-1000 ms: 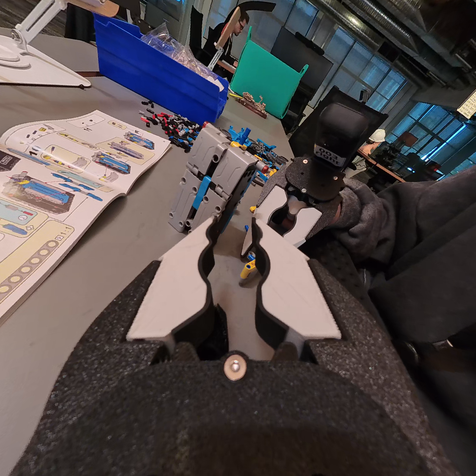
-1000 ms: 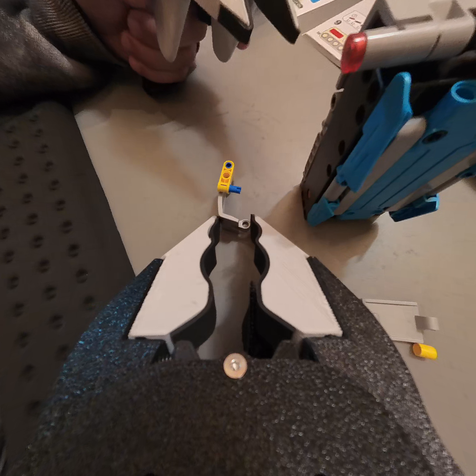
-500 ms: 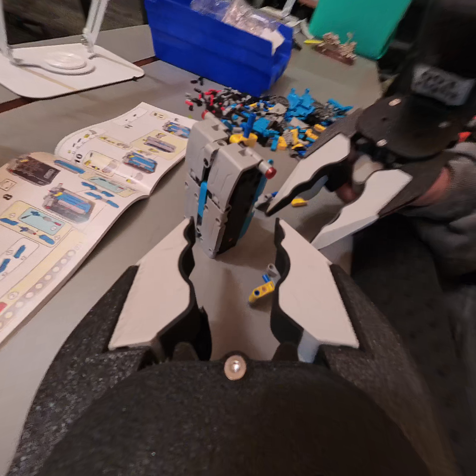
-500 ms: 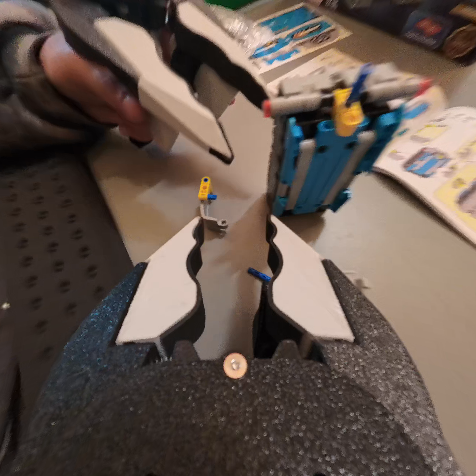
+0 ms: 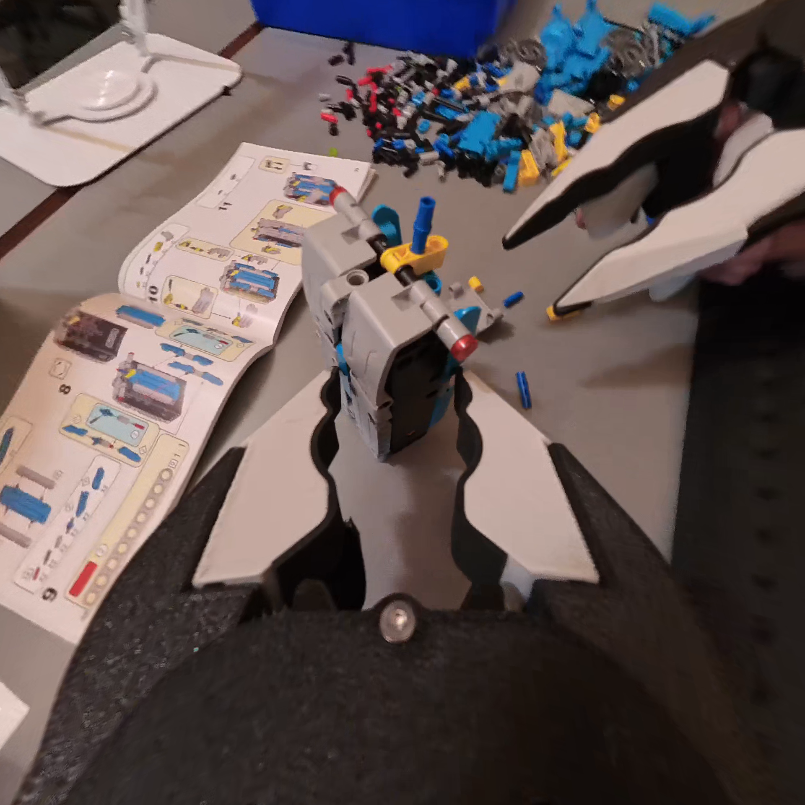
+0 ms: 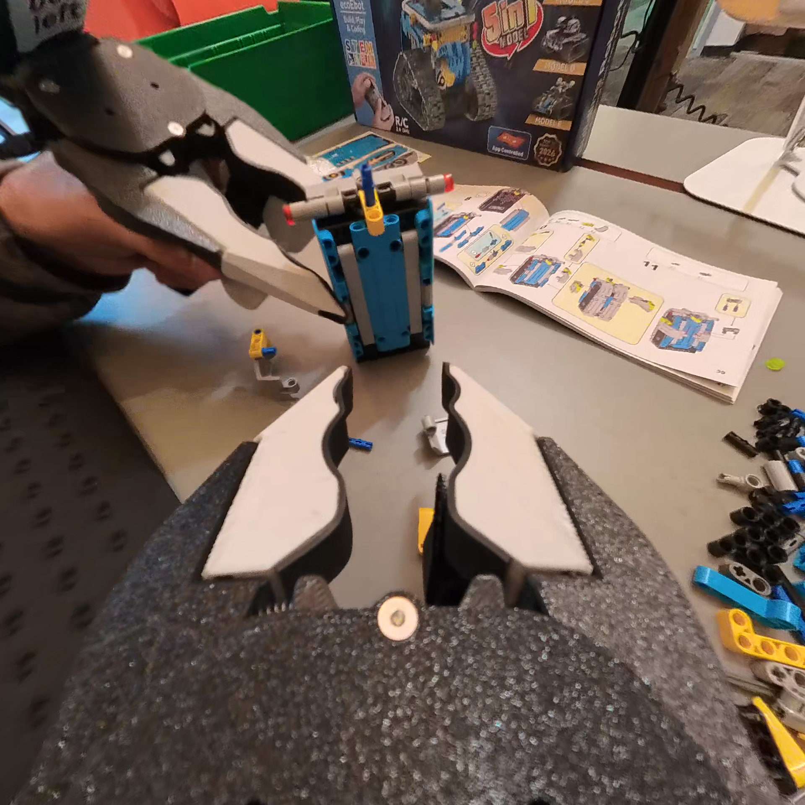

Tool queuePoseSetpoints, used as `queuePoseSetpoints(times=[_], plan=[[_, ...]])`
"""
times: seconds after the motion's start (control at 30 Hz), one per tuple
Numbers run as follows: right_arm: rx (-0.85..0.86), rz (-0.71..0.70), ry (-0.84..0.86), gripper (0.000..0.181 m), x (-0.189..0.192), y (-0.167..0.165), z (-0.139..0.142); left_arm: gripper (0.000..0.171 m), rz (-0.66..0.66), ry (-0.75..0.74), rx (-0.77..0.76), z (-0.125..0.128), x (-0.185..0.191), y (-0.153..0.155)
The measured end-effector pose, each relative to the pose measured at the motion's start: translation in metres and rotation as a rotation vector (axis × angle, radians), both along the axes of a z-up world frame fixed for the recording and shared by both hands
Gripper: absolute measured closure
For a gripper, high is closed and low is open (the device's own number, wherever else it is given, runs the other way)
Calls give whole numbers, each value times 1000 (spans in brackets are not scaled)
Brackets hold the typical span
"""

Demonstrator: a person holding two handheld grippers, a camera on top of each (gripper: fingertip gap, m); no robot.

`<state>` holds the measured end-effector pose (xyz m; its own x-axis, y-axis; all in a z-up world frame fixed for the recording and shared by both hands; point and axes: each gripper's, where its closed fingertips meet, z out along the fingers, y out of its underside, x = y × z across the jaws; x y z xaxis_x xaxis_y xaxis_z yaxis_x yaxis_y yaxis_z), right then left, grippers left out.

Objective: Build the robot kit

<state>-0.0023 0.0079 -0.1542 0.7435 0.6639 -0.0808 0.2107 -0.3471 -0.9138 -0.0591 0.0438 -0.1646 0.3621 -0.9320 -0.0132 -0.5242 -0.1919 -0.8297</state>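
A grey and blue brick model stands upright on the grey table. My left gripper has one pad on the model's grey side and the other on its blue side, low down. The right wrist view shows its near finger touching the model. My right gripper is open and empty, a little in front of the model. It shows at the right of the left wrist view. A small yellow and grey piece lies on the table to its left.
An open instruction booklet lies left of the model. A pile of loose bricks lies in front of a blue bin. A blue pin and grey connector lie under my right fingers. A dark mat, green bin and printed box border the table.
Both grippers opened. My right gripper let go of the small yellow and grey piece and drew back. My left gripper moved forward around the model and its fingers closed in onto its sides.
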Motion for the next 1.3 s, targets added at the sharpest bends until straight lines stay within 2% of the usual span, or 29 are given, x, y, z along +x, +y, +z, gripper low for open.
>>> queuePoseSetpoints(times=[0.07, 0.17, 0.27, 0.5, 0.7, 0.8, 0.87, 1.03, 1.2, 1.3], plan=[[-11, 10, -17, 141, -2, 0, -4, 120, -63, 14, -45, 0, -7, 5], [-33, 29, -47, 141, -6, -1, -11, 119, -157, 12, 18, 0, -16, 17], [-50, 39, -65, 141, -8, -1, -16, 119, -233, 13, -36, -1, -25, 20], [-73, 34, -35, 140, -7, 1, -16, 119, -286, 4, -55, -1, -32, 25], [-69, 60, -16, 135, -10, -3, -12, 111, -181, -92, -91, 9, -44, 28], [-77, 266, -139, 134, -47, -34, -23, 111, -138, -143, -129, 11, -60, 24], [-95, 343, -263, 137, -71, -47, -38, 111, -105, -173, -144, 11, -72, 21], [-1, 315, -493, 159, -94, -37, -53, 113, 28, -277, -88, 8, -106, 30], [-11, 245, -541, 163, -104, -24, -58, 119, 62, -430, -46, 34, -121, 29], [-14, 223, -534, 164, -118, -15, -58, 120, 59, -449, -42, 40, -124, 30]])
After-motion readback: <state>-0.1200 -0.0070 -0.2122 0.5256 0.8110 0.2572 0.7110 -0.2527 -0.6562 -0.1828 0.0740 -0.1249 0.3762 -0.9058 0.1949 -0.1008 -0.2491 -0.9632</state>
